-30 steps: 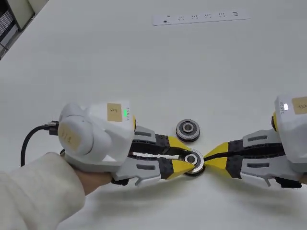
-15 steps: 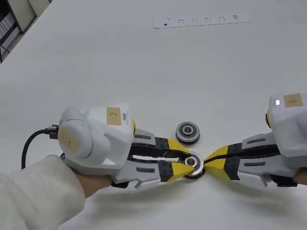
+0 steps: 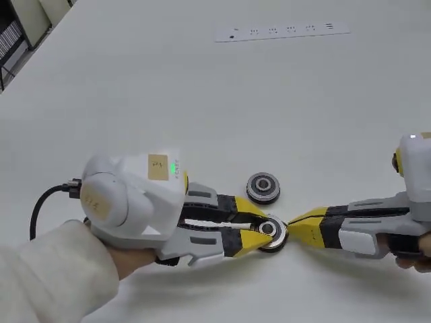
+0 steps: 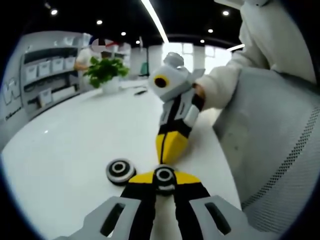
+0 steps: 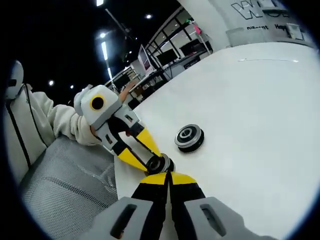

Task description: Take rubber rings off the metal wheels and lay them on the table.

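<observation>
left tongs (image 3: 262,227), right tongs (image 3: 291,225) at wheel (image 3: 271,231)

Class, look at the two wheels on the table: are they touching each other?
Apart. The right gripper view shows a strip of bare table between the loose wheel and the gripped wheel. The head view shows the same gap.

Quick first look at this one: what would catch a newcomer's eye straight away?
Low in the head view, two yellow-tipped claws meet nose to nose. The left claw grips a small metal wheel, and the right claw, jaws closed, has its tips at that wheel's rim from the opposite side. A second wheel, its dark rubber ring on, lies flat just behind them on the white table.
</observation>
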{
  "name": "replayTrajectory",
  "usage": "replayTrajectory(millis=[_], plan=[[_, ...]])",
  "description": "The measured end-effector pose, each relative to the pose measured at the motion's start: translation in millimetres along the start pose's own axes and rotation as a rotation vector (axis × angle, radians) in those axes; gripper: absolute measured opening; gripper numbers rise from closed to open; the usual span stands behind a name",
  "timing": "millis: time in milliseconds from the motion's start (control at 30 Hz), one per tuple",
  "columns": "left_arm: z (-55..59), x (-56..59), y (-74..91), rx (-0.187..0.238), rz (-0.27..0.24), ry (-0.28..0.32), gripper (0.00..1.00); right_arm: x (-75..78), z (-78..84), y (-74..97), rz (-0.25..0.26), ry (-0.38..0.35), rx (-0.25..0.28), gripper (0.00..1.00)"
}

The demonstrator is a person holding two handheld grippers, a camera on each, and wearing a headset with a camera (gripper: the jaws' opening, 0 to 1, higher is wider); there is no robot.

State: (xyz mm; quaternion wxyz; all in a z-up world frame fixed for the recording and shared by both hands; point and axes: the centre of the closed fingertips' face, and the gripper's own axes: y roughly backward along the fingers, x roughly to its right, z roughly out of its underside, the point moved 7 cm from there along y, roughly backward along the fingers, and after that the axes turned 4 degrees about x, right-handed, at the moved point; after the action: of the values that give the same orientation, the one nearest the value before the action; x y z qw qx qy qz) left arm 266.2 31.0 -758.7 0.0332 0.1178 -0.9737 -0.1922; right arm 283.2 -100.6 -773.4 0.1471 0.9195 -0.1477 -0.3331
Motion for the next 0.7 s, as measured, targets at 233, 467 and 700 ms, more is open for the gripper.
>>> replayTrajectory(millis=[233, 467, 700], plan=[[1.4, 0.2, 0.6, 0.019, 0.007, 0.003, 0.14, -3.7, 0.3, 1.8, -0.03, -0.064, 0.034, 0.0], [1.2, 0.2, 0.2, 0.022, 0.011, 0.002, 0.14, -7.5, -1.7, 0.8, -0.045, -0.065, 0.036, 0.0], [1.0, -0.9, -0.3, 0.025, 0.012, 0.0, 0.14, -8.9, -3.7, 0.0, -0.05, -0.055, 0.033, 0.0]])
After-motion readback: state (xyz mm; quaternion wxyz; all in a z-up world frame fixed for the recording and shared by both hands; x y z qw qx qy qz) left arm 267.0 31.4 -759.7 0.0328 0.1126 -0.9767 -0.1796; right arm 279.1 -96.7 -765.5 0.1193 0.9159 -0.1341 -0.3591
